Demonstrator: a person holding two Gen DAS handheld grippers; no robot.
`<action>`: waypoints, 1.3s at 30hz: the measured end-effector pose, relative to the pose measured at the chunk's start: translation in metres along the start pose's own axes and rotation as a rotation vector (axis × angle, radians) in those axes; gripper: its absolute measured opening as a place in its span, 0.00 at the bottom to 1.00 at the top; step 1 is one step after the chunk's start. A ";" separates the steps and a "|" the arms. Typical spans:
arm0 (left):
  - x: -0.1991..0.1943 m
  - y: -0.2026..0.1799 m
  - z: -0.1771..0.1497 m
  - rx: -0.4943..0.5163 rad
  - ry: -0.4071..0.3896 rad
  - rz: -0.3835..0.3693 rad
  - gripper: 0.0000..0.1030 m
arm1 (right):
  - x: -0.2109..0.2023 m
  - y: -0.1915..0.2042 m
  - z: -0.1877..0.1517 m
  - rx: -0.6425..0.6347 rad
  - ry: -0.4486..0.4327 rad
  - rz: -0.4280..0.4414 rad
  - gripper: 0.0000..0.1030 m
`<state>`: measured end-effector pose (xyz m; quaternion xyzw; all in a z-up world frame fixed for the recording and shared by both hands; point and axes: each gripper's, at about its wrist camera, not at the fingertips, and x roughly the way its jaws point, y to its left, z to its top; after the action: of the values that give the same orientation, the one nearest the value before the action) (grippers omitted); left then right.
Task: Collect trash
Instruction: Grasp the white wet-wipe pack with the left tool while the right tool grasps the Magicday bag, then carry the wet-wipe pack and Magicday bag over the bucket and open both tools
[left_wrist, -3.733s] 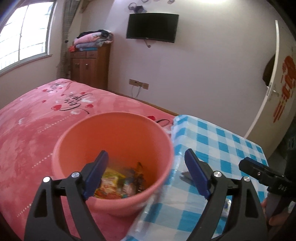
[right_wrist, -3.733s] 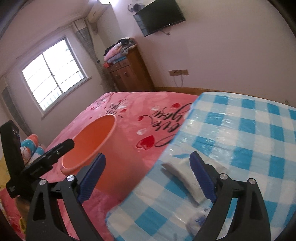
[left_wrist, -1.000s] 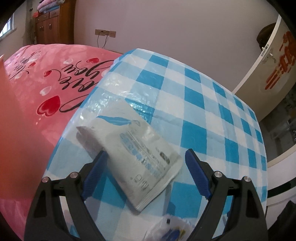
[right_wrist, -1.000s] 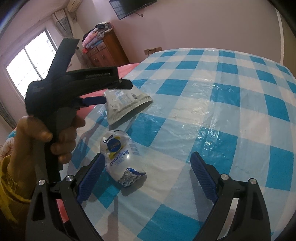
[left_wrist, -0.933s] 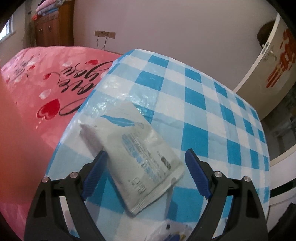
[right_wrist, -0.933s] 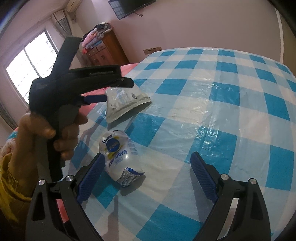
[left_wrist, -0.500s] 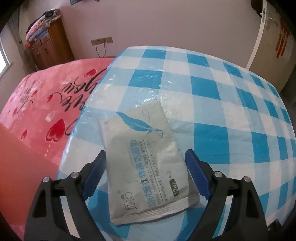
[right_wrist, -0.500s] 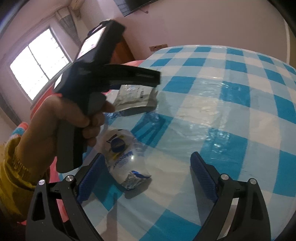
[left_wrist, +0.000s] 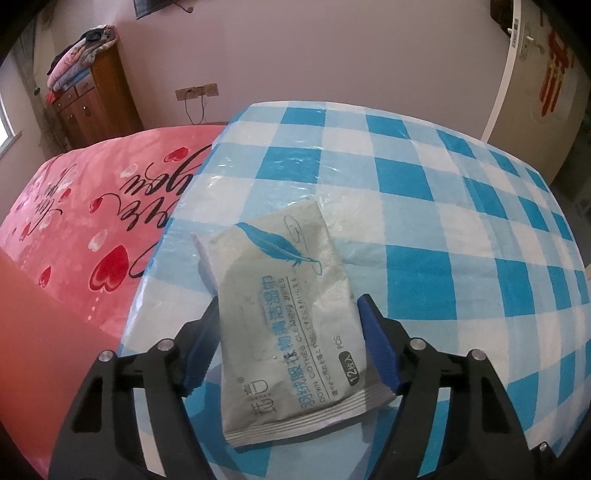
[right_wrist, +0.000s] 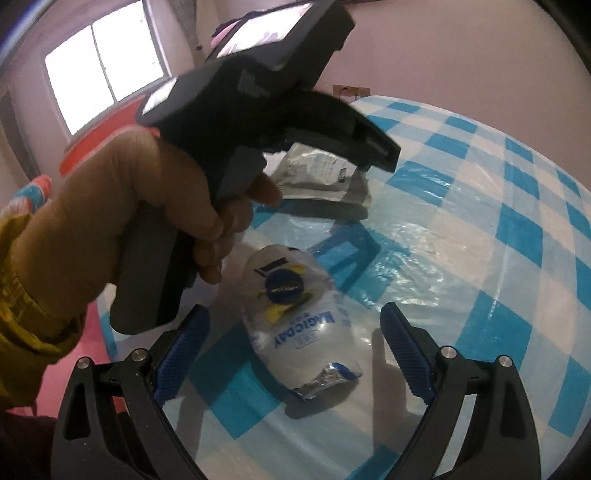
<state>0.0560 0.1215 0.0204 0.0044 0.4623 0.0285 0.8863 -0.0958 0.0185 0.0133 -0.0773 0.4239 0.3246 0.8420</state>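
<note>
Across both wrist views I read a pale-walled room: a pink heart-print bedspread (left_wrist: 92, 229), a wooden cabinet (left_wrist: 92, 107) and a window (right_wrist: 107, 62) at left. Beside the bed, my work surface is a blue-checked tablecloth (left_wrist: 424, 229). On it lies a grey wipes packet (left_wrist: 284, 302); my left gripper (left_wrist: 286, 343) is closing around it, blue pads flanking its edges. My right gripper (right_wrist: 293, 354) stands released, straddling a white wrapper (right_wrist: 295, 317) nearby.
</note>
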 end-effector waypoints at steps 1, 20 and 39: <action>-0.001 0.002 -0.001 -0.002 -0.004 -0.002 0.69 | 0.001 0.002 -0.001 -0.010 0.003 -0.013 0.88; -0.025 0.020 -0.012 -0.026 -0.051 -0.016 0.67 | -0.006 0.005 -0.012 -0.045 0.006 -0.138 0.61; -0.077 0.020 -0.042 0.007 -0.127 -0.042 0.67 | -0.046 -0.033 -0.016 0.139 -0.039 -0.186 0.60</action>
<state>-0.0232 0.1366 0.0605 -0.0006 0.4053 0.0081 0.9142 -0.1062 -0.0357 0.0334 -0.0515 0.4200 0.2163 0.8799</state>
